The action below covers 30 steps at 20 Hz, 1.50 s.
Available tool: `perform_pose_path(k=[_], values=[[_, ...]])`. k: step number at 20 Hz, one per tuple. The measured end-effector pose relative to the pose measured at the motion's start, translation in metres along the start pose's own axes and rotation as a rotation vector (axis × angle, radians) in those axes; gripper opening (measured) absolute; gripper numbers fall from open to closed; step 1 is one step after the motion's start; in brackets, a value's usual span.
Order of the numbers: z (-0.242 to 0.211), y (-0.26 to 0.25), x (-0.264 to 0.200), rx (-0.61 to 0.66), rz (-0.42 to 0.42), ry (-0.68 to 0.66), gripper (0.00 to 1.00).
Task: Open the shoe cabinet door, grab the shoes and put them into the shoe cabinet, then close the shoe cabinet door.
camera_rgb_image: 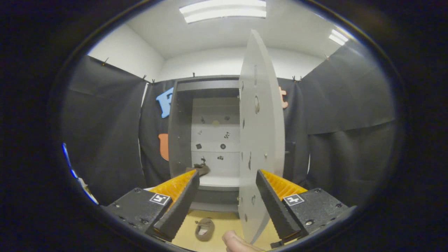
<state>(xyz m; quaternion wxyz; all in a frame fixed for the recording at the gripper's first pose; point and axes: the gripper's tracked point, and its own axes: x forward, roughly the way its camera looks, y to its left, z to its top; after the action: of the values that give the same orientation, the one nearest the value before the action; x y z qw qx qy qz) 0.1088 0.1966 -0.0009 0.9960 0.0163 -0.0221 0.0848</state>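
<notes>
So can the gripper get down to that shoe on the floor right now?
Probably yes: the gripper is open, the shoe lies on the floor between and below its fingers, and the open door stands just beside it.

Gripper (227,182) held level, pointing toward 12 o'clock. Both fingers spread wide apart, orange-backed with black ribbed pads (178,206) facing inward; nothing pressed between them. A fingertip (235,242) of the person's hand sits at 6 o'clock, just below the gap between the fingers.
</notes>
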Motion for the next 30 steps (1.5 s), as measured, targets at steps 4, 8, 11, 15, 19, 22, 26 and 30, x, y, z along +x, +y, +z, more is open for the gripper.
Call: perform_pose_path(k=[4,8,11,15,19,22,26,30], values=[[-0.044,0.037,0.02,-0.03,-0.022,-0.034,1.0],[-0.109,0.067,0.048,-0.07,-0.042,0.012,1.0],[-0.163,0.084,0.073,-0.056,-0.035,0.058,1.0],[-0.245,0.093,0.106,-0.029,-0.046,0.099,1.0],[-0.342,0.104,0.126,-0.027,-0.018,0.235,1.0],[-0.404,0.116,0.136,-0.05,0.011,0.358,1.0],[-0.471,0.121,0.14,-0.052,0.015,0.553,0.97],[-0.511,0.118,0.145,-0.036,0.027,0.693,0.84]])
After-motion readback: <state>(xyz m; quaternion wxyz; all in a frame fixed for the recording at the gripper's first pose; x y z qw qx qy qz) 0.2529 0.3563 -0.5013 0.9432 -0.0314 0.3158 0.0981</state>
